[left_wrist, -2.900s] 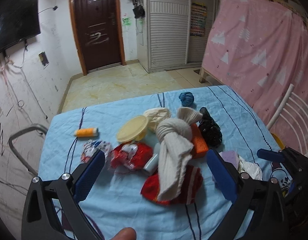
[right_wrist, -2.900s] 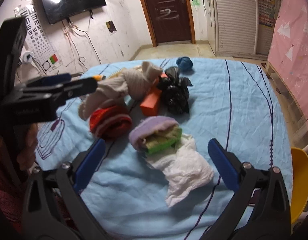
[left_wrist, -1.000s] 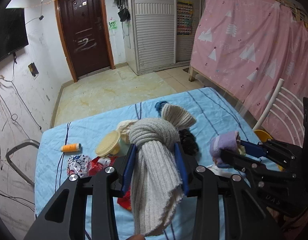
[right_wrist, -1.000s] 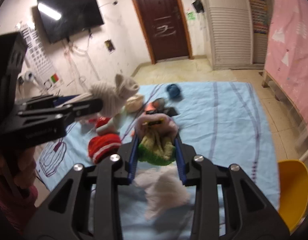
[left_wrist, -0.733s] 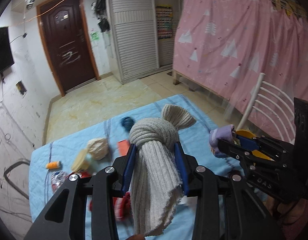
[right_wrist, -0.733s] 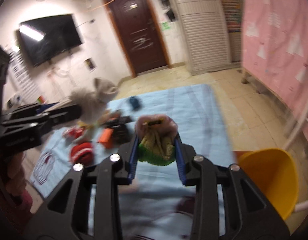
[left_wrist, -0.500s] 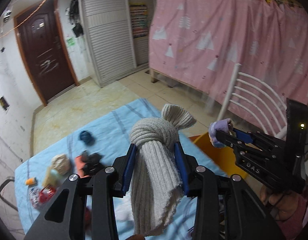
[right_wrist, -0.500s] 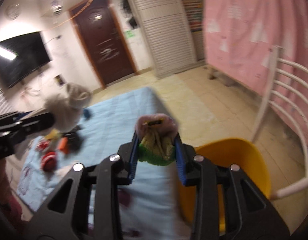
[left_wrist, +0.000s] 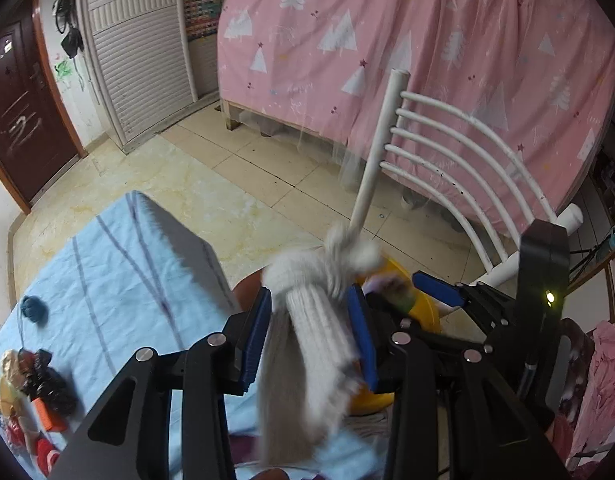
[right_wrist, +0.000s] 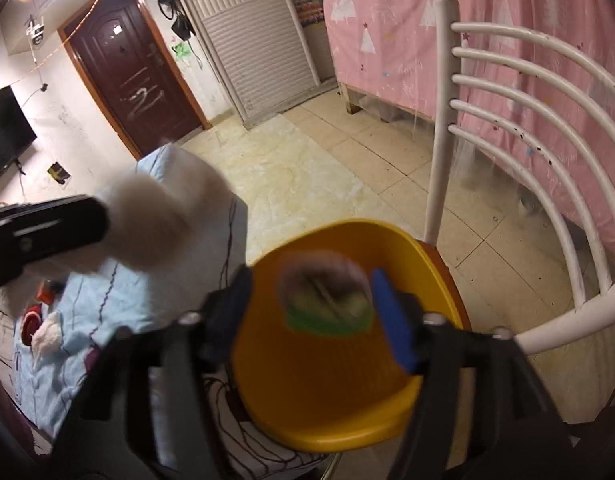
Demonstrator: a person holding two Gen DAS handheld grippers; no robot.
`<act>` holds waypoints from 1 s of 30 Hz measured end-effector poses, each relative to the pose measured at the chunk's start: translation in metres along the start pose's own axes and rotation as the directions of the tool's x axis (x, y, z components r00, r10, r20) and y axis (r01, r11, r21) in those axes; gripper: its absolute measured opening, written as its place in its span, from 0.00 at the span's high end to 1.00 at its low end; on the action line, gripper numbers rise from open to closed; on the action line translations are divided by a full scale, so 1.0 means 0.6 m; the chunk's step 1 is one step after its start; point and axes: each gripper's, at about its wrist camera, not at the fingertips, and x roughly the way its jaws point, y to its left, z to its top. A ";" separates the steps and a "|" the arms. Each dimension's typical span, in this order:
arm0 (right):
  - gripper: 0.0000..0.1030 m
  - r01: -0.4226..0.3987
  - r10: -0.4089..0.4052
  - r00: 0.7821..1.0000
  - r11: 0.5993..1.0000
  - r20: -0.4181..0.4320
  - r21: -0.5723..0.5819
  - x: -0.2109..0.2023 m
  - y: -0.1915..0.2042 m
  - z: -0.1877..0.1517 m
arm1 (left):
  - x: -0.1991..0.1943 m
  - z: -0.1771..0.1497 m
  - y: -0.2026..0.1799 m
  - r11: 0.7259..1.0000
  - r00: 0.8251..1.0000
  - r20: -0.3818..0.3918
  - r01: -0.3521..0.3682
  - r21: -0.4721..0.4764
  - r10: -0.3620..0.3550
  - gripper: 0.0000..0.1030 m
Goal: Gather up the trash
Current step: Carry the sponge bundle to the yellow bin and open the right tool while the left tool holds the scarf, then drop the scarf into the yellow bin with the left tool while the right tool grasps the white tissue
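Beige tiled floor lies open past the blue-sheeted bed's corner (left_wrist: 179,240). Left gripper (left_wrist: 313,334) pinches a knotted ribbed knit cloth (left_wrist: 307,320). Right gripper (right_wrist: 319,312), jaws just opened and spread, frames a purple-green bundle (right_wrist: 327,296) over the smooth yellow basin (right_wrist: 331,400), beside a white chair (right_wrist: 527,152).

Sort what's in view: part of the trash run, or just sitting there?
In play: left gripper clamping knotted grey cloth; right gripper, jaws just opened, purple-green bundle between them; yellow bin.
Idle: white chair, blue yarn ball, pink curtain.
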 end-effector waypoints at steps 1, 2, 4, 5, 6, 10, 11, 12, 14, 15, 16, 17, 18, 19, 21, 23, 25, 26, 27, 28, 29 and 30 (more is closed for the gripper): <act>0.34 0.009 -0.009 1.000 1.000 0.000 0.001 0.002 0.000 0.001 | 0.006 0.003 -0.004 1.000 1.000 -0.002 0.003 -0.001 -0.003 0.67; 0.34 0.017 -0.017 1.000 1.000 -0.004 0.003 0.003 -0.002 0.000 | 0.008 0.002 -0.004 1.000 1.000 -0.006 0.003 -0.003 -0.003 0.66; 0.34 0.018 -0.018 1.000 1.000 -0.001 0.009 0.003 -0.008 0.000 | 0.010 0.002 -0.009 1.000 1.000 -0.006 0.002 -0.008 -0.002 0.64; 0.33 0.021 -0.021 1.000 1.000 -0.003 0.014 0.004 -0.011 0.000 | 0.008 0.000 -0.010 1.000 1.000 -0.004 0.004 -0.009 -0.004 0.64; 0.33 0.020 -0.020 1.000 1.000 -0.004 0.017 0.003 -0.017 -0.002 | 0.006 0.001 -0.009 1.000 1.000 -0.005 0.002 -0.008 -0.002 0.64; 0.32 -0.002 0.002 1.000 1.000 0.000 0.017 -0.003 -0.008 -0.002 | -0.013 -0.003 0.003 1.000 1.000 0.010 -0.012 -0.018 0.012 0.64; 0.31 -0.011 0.011 1.000 1.000 0.005 0.011 -0.007 -0.002 -0.003 | -0.020 -0.005 0.008 1.000 1.000 0.018 -0.017 -0.022 0.018 0.64; 0.29 -0.031 0.031 0.999 1.000 0.016 -0.002 -0.013 0.010 -0.002 | -0.030 -0.008 0.013 0.999 0.999 0.030 -0.018 -0.029 0.019 0.64; 0.27 -0.041 0.041 0.999 0.999 0.018 -0.021 -0.022 0.029 -0.003 | -0.051 -0.015 0.026 0.999 0.998 0.050 -0.023 -0.046 0.026 0.64; 0.26 -0.048 0.049 0.999 0.998 0.024 -0.038 -0.027 0.042 -0.003 | -0.059 -0.017 0.031 0.998 0.998 0.058 -0.029 -0.051 0.032 0.64; 0.26 -0.057 0.058 0.998 0.997 0.031 -0.052 -0.032 0.054 -0.002 | -0.068 -0.020 0.039 0.998 0.997 0.067 -0.032 -0.058 0.036 0.64; 0.24 -0.067 0.070 0.997 0.996 0.036 -0.064 -0.037 0.068 -0.002 | -0.079 -0.025 0.048 0.997 0.996 0.077 -0.035 -0.067 0.040 0.64; 0.23 -0.076 0.079 0.996 0.994 0.037 -0.074 -0.042 0.079 -0.004 | -0.087 -0.028 0.056 0.996 0.996 0.082 -0.040 -0.074 0.046 0.64; 0.23 -0.085 0.088 0.995 0.993 0.040 -0.084 -0.045 0.088 -0.005 | -0.097 -0.032 0.063 0.996 0.995 0.089 -0.046 -0.082 0.053 0.64; 0.21 -0.103 0.108 0.993 0.989 0.048 -0.105 -0.055 0.112 -0.004 | -0.117 -0.042 0.079 0.994 0.992 0.104 -0.059 -0.095 0.069 0.64; 0.21 -0.116 0.122 0.991 0.985 0.047 -0.124 -0.060 0.131 -0.005 | -0.137 -0.051 0.096 0.991 0.988 0.118 -0.086 -0.106 0.098 0.64; 0.19 -0.134 0.143 0.988 0.979 0.049 -0.151 -0.067 0.158 -0.008 | -0.161 -0.064 0.118 0.986 0.982 0.137 -0.111 -0.122 0.128 0.64; 0.18 -0.143 0.152 0.987 0.977 0.045 -0.161 -0.068 0.170 -0.009 | -0.172 -0.072 0.131 0.983 0.979 0.143 -0.127 -0.133 0.146 0.64; 0.18 -0.157 0.166 0.985 0.972 0.038 -0.176 -0.068 0.183 -0.012 | -0.181 -0.080 0.141 0.980 0.976 0.148 -0.138 -0.142 0.158 0.64; 0.17 -0.167 0.177 0.984 0.968 0.034 -0.190 -0.069 0.198 -0.013 | -0.193 -0.091 0.156 0.976 0.972 0.156 -0.151 -0.156 0.175 0.63; 0.17 -0.180 0.189 0.981 0.962 0.029 -0.205 -0.070 0.214 -0.016 | -0.202 -0.098 0.170 0.972 0.969 0.159 -0.164 -0.168 0.191 0.63; 0.17 -0.185 0.194 0.981 0.958 0.023 -0.218 -0.070 0.228 -0.019 | -0.210 -0.103 0.182 0.968 0.966 0.159 -0.176 -0.180 0.205 0.63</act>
